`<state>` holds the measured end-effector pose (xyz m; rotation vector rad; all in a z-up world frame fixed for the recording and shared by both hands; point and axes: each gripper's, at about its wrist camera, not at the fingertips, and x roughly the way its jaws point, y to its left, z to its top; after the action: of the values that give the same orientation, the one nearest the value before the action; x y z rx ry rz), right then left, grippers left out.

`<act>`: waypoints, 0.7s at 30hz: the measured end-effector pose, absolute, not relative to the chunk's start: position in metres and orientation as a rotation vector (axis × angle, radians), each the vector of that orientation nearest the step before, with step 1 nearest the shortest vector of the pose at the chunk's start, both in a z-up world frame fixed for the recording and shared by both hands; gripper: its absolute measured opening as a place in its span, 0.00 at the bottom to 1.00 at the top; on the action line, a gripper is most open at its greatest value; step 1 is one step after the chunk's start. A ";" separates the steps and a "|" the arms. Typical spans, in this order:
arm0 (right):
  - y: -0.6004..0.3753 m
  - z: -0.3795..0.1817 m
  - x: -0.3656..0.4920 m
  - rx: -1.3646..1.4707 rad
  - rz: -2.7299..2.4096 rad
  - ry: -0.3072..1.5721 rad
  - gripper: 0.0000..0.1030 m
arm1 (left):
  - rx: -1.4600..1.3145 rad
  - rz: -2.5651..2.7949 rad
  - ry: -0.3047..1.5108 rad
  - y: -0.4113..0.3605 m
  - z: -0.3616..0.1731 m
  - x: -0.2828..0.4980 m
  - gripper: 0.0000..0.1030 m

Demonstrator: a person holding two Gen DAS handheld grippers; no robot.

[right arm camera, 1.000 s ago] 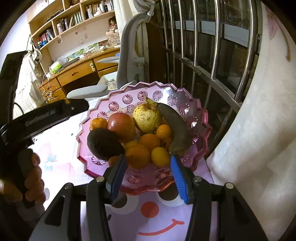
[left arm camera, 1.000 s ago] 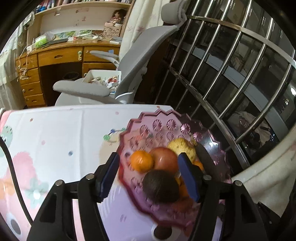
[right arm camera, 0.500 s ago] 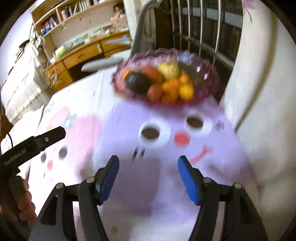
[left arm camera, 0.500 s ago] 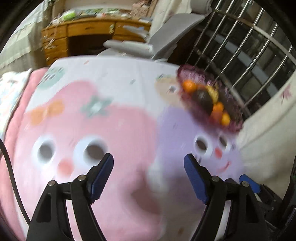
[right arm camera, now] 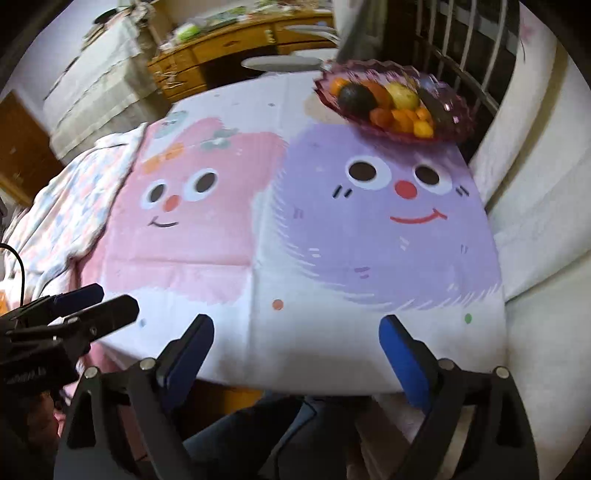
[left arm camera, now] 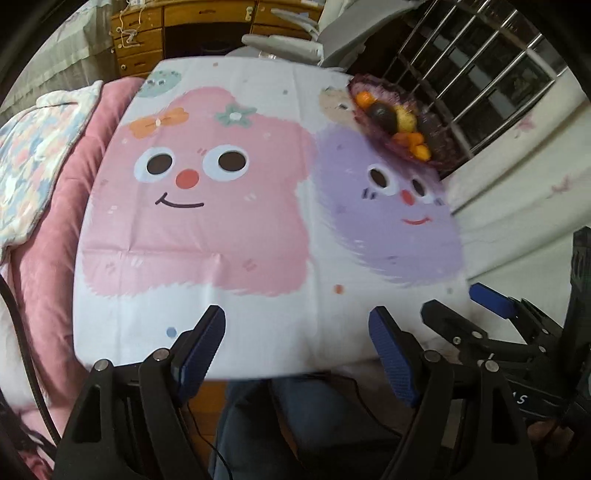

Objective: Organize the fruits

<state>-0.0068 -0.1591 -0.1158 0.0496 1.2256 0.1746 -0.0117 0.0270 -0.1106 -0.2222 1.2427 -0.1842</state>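
A purple glass fruit bowl stands at the far right corner of the table. It holds a dark avocado, a yellow fruit and several oranges. My left gripper hangs over the table's near edge, far from the bowl. Its jaws are opening and nothing is between them. My right gripper hovers beside it over the same edge, jaws also opening and empty. Each gripper shows in the other's view: right gripper, left gripper.
The tablecloth carries a pink and a purple cartoon face. Pink bedding lies to the left. A wooden desk and a grey chair stand behind the table, with window bars and a white curtain at the right. A person's legs show below the near edge.
Both grippers have drawn back from right over the bowl to the table's near edge. Their jaws have spread wider. The bowl has stayed in place and now looks small and far.
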 end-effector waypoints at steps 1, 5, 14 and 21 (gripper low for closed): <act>-0.161 -0.106 -0.009 0.043 0.191 1.217 0.91 | -0.217 -0.174 1.228 0.025 -0.099 -0.015 0.80; -0.165 -0.062 -0.016 0.032 0.274 1.197 0.92 | -0.195 -0.120 1.151 0.021 -0.051 -0.020 0.81; -0.172 0.015 -0.034 0.041 0.335 1.036 0.97 | -0.159 -0.046 1.036 0.017 0.012 -0.029 0.87; -0.197 0.007 -0.048 0.150 0.238 1.037 0.99 | -0.090 0.001 0.977 -0.006 0.022 -0.048 0.94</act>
<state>-0.0484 -0.1972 0.0070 0.1496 1.0366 0.2383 -0.0481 -0.0062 0.0217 -0.0898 0.9773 0.0014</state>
